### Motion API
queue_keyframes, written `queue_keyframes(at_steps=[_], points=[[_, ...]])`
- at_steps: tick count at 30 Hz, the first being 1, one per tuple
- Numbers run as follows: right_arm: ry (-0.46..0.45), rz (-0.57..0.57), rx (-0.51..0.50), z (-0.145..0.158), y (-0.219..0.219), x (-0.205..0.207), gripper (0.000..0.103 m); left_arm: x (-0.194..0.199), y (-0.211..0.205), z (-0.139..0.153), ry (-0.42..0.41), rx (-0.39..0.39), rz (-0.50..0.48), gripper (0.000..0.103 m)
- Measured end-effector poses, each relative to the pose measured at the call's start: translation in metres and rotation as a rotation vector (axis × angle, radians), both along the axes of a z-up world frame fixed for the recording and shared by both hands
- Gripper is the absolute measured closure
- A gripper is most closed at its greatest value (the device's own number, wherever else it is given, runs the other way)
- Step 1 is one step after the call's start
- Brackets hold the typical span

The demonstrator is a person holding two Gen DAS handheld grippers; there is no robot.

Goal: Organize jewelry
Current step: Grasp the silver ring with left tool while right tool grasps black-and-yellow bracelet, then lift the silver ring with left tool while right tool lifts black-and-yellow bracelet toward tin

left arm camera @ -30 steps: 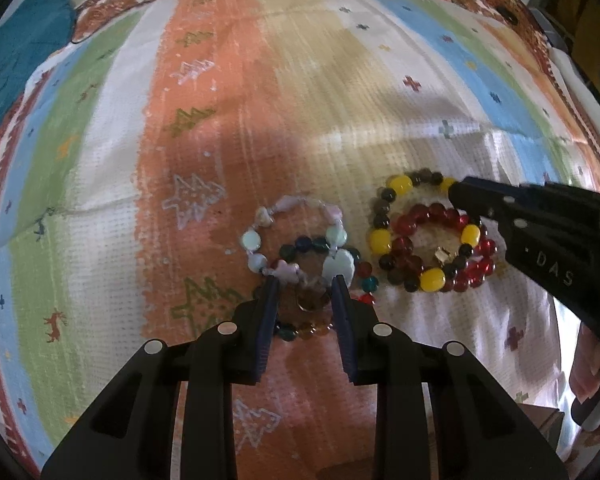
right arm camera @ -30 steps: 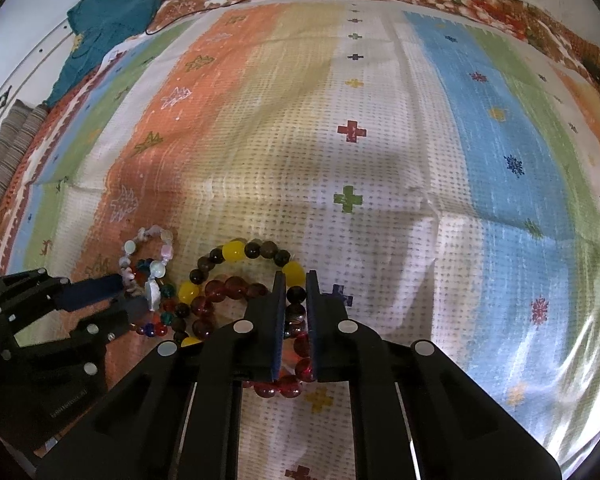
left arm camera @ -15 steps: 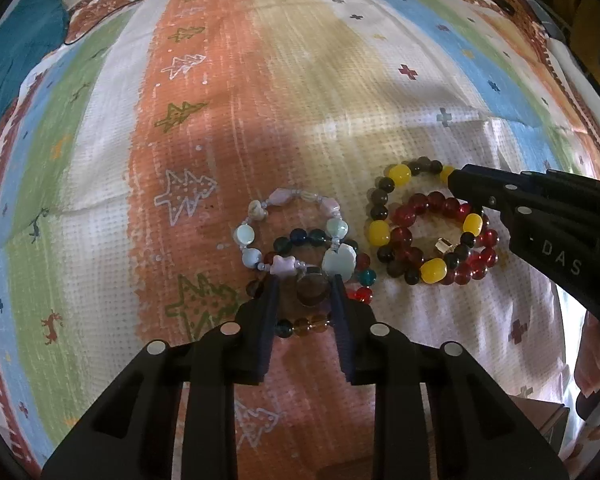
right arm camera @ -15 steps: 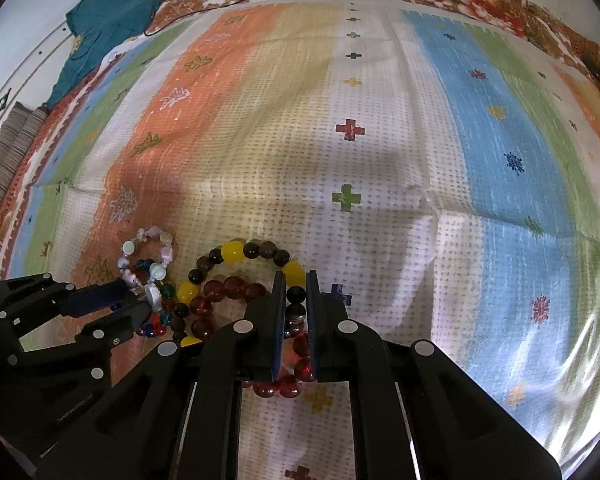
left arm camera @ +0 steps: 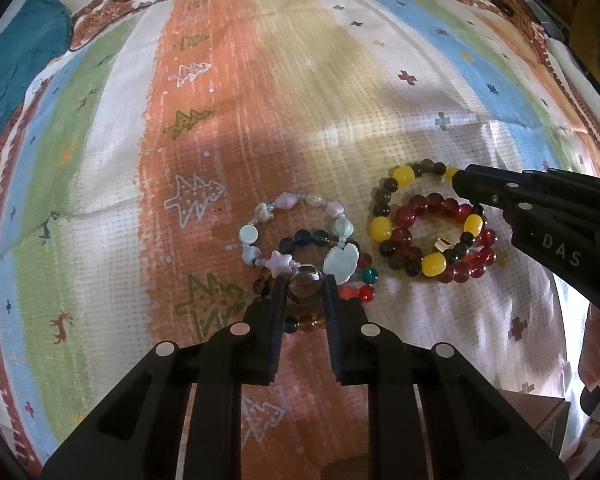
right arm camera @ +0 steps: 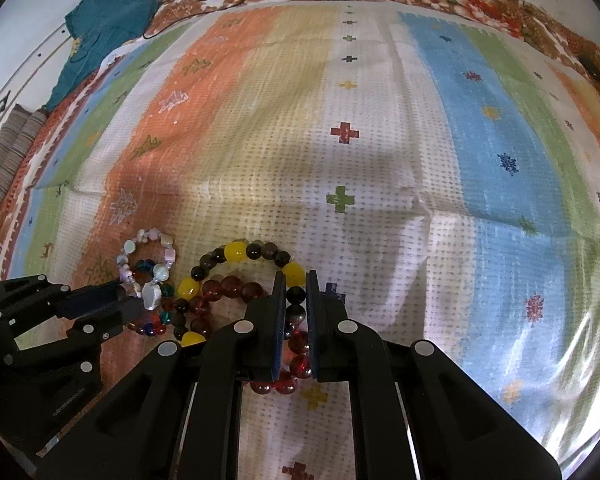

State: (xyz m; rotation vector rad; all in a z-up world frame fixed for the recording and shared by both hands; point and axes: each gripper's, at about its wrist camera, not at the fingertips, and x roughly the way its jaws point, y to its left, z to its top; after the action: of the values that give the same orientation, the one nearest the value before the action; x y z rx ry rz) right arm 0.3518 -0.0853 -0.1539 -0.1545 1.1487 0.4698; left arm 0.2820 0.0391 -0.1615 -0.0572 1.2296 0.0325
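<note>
my left gripper (left arm camera: pixel 303 286) is low over the cloth (left arm camera: pixel 260 112), its fingers closed in on a clear round bead (left arm camera: pixel 305 289) that fills the gap between the tips. that bead sits where the pastel bracelet (left arm camera: pixel 296 236) overlaps the dark multicolour bracelet (left arm camera: pixel 364 280); i cannot tell which string it belongs to. the pastel bracelet lies on the orange stripe just ahead of my tips, its pale shell bead (left arm camera: pixel 341 263) touching the right finger. part of the multicolour bracelet runs under my fingers.

my right gripper (right arm camera: pixel 296 280) is narrow, its tips pressed on a dark bead of the yellow-and-black bracelet (right arm camera: pixel 236 254). in the left view this gripper (left arm camera: pixel 460 178) comes in from the right, over the far edge of that bracelet. the red bracelet (right arm camera: pixel 228 288) lies inside and partly under the yellow-and-black one, the two touching; some of its red beads show between and below my right fingers. a small gold bead (left arm camera: pixel 442 244) sits among them.

the two pairs lie near each other, the pastel pair to the left. a teal garment (right arm camera: pixel 108 12) lies at the far left edge of the cloth.
</note>
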Motion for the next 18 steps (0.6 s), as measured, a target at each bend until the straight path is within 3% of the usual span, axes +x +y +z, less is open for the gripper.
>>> queue_keyframes(at_steps=[18], points=[[-0.111,0.027,-0.003,0.055,-0.003,-0.034,0.093,-0.024,0.010,0.036,-0.058,0.011,0.041,0.085]])
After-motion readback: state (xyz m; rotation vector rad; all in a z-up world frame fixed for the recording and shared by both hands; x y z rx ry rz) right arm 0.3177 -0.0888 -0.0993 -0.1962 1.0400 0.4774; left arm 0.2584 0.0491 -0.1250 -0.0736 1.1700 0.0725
